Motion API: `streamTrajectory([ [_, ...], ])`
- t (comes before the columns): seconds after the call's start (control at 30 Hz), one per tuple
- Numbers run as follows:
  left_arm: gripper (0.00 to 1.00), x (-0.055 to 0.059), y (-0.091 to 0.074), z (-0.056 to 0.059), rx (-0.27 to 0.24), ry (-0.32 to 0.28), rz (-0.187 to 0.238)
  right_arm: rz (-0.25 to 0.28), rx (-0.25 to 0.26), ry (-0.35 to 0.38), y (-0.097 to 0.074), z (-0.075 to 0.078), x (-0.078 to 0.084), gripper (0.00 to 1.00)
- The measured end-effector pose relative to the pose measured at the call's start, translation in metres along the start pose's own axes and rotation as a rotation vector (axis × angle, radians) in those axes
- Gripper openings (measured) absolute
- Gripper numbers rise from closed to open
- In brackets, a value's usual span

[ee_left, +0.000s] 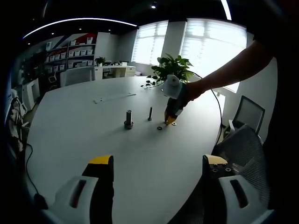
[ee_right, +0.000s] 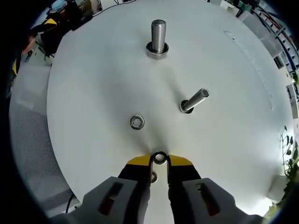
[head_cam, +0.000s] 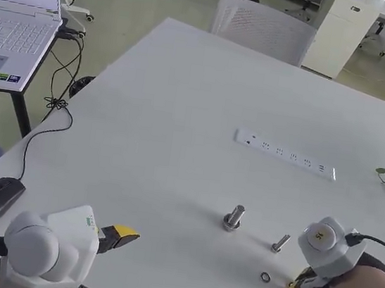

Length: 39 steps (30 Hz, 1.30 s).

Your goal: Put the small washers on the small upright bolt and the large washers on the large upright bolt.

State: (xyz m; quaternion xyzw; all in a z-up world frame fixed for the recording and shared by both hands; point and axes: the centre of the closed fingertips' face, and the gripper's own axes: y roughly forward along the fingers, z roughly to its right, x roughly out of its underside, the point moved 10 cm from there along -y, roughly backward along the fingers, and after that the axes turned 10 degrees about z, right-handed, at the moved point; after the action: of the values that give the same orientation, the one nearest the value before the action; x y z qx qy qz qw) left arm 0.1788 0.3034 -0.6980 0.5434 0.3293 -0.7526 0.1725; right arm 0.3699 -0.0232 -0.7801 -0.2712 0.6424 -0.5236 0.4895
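Pinching a washer [ee_right: 160, 158], right gripper [ee_right: 160, 164] fingers [ee_right: 138, 164] (left gripper [ee_left: 157, 161] fingers spread wide)

Your headset camera looks forward and down from the near edge of the white rounded tabletop [head_cam: 182, 114], facing the long white power strip [head_cam: 285, 154], with the open silver laptop [head_cam: 16, 28] off to the left. The camera on your left gripper [ee_left: 158, 163] sits low and well back at the table edge. It faces across toward the bright windows [ee_left: 205, 42] and sees your right gripper [ee_left: 170, 119] side-on. The right gripper's camera hangs close above the tabletop, tilted steeply down, with the small steel washer [ee_right: 160, 157] at its tips just before the lens. All three views share the thick upright steel bolt [head_cam: 234, 218], the thin steel bolt [head_cam: 280, 242] and the loose steel washer [head_cam: 265, 276].
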Motion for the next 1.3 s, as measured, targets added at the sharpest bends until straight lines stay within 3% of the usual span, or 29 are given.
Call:
streamTrajectory([
  [0.63, 0.77, 0.000, -0.002, 0.002, -0.004, -0.003, 0.003, -0.010, -0.022, 0.020, -0.002, -0.002, 0.000, 0.13],
  [1.3, 0.77, -0.008, 0.003, 0.004, 0.005, 0.011, 0.012, -0.005, -0.040, 0.032, -0.026, 0.001, -0.012, 0.13],
])
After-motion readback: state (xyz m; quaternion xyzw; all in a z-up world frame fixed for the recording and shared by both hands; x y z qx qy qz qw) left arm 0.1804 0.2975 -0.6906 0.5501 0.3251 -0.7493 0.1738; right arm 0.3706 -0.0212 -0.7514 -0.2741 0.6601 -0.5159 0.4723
